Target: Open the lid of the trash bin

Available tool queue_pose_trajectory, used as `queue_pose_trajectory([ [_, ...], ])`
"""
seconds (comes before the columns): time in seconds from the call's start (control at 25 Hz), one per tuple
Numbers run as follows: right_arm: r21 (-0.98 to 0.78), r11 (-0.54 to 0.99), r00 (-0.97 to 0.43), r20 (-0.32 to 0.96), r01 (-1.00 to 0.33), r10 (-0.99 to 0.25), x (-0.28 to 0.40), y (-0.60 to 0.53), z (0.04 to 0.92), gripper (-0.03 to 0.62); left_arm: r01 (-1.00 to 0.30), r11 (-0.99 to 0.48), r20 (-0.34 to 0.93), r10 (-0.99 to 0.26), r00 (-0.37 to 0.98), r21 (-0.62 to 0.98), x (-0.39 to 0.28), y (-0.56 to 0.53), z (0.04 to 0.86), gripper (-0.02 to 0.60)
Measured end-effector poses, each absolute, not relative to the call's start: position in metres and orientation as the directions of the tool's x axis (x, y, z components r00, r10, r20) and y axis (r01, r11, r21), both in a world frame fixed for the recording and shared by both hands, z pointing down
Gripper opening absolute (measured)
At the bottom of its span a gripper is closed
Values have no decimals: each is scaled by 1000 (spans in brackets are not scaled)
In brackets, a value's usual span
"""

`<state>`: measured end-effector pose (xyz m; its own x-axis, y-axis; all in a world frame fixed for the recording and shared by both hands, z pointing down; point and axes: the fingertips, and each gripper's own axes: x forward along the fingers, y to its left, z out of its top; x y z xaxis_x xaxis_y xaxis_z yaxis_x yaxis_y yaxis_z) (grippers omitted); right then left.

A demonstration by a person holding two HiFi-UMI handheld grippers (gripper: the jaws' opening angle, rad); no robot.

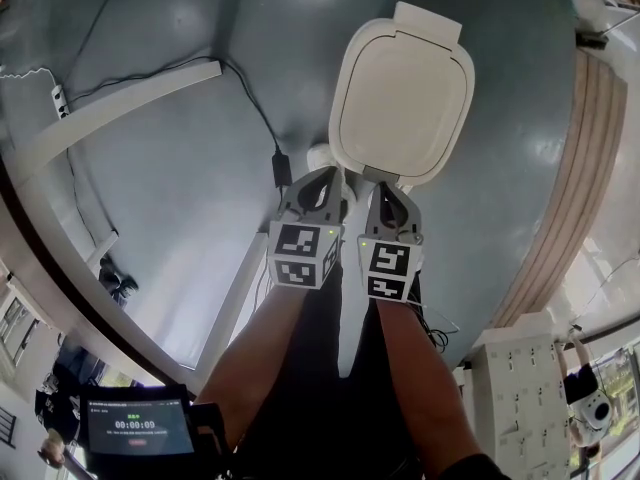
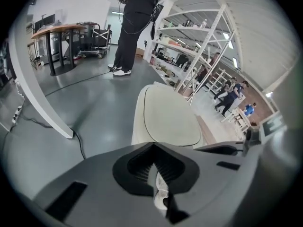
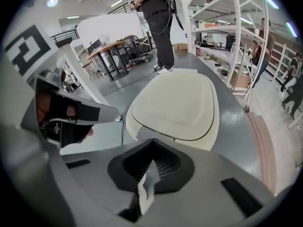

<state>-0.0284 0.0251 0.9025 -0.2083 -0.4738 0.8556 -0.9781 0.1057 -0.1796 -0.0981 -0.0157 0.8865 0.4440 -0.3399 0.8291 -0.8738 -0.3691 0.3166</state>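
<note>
Both grippers are held side by side over the grey floor point(image 1: 180, 198), low in the head view.

Left gripper point(image 1: 322, 180): fingers together, nothing between them; same in its own view point(image 2: 154, 157).

Right gripper point(image 1: 388, 192): fingers also pressed together and empty, confirmed in its own view point(image 3: 149, 162).

Bin point(image 1: 402, 93) stands just ahead of both sets of fingers. Its cream lid point(image 2: 170, 115) is down flat and closed. The near edge of the lid sits right in front of the right fingers. The left fingers are just beside that edge, on its left. I can't tell whether either touches the bin. In the right gripper view the lid point(image 3: 177, 103) fills the space straight ahead of the fingers, and the left gripper point(image 3: 61, 117) shows at the left.

A black cable point(image 1: 250, 98) runs on the floor left of the fingers, past a white beam point(image 1: 110, 108). A person point(image 2: 135, 27) stands well beyond the bin, with shelves point(image 2: 199, 37) to the right. A screen point(image 1: 135, 428) sits behind the left arm.
</note>
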Motion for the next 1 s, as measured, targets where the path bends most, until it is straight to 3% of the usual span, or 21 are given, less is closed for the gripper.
queue_pose_trajectory([
  [1.0,-170,78,-187,871,-982,-455,-30,30,900,0,-867,-402,839,-324,436,295,-93,-6,890,0],
])
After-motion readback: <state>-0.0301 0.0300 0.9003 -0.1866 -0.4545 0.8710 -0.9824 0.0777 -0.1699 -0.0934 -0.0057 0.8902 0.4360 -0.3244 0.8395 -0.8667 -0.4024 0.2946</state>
